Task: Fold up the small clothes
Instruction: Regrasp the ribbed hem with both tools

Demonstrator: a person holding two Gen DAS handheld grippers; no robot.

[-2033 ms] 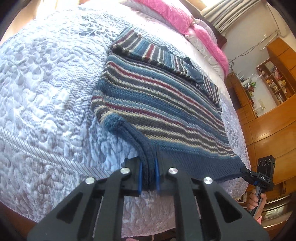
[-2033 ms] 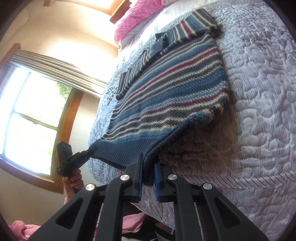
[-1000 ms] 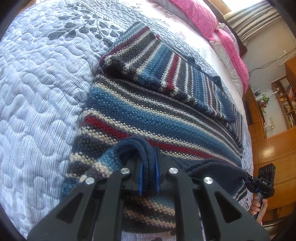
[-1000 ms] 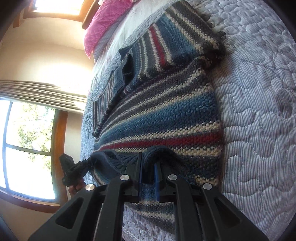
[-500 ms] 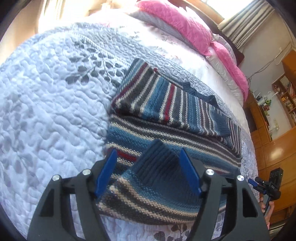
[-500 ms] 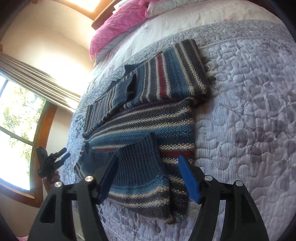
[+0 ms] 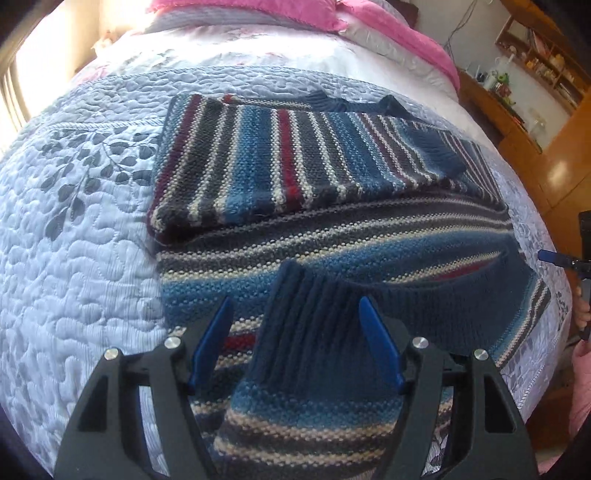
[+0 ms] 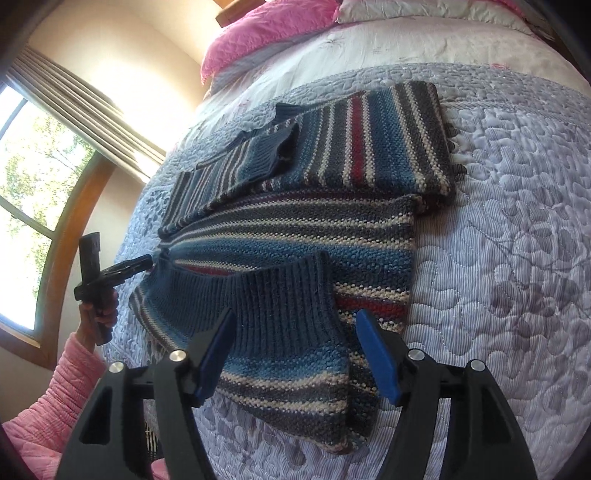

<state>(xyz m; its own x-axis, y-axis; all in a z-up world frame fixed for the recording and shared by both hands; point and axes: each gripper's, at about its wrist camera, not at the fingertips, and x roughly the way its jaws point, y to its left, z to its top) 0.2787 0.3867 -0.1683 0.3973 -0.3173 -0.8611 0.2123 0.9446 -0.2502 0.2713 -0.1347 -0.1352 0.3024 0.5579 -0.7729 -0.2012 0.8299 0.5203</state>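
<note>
A blue, grey, cream and red striped knit sweater (image 7: 351, 236) lies on the quilted bed, its sleeves folded across the upper part (image 7: 295, 166). The dark blue ribbed hem (image 7: 314, 332) is turned up over the body. My left gripper (image 7: 295, 341) is open, its blue pads either side of the hem's left corner without touching it. My right gripper (image 8: 295, 350) is open the same way over the hem's right corner (image 8: 280, 306). Each view catches the other gripper at the hem's far end: the right gripper (image 7: 554, 258) and the left gripper (image 8: 136, 266).
The lilac quilt (image 7: 74, 240) stretches wide to the left of the sweater and also to its right (image 8: 517, 258). Pink pillows (image 7: 369, 22) line the head of the bed. Wooden shelves (image 7: 535, 55) stand at the right, a window (image 8: 29, 184) at the left. A pink sleeve (image 8: 55, 398) shows.
Both grippers carried the hem from the bed's edge up over the sweater's body, then opened and let it go. They have since drawn back slightly.
</note>
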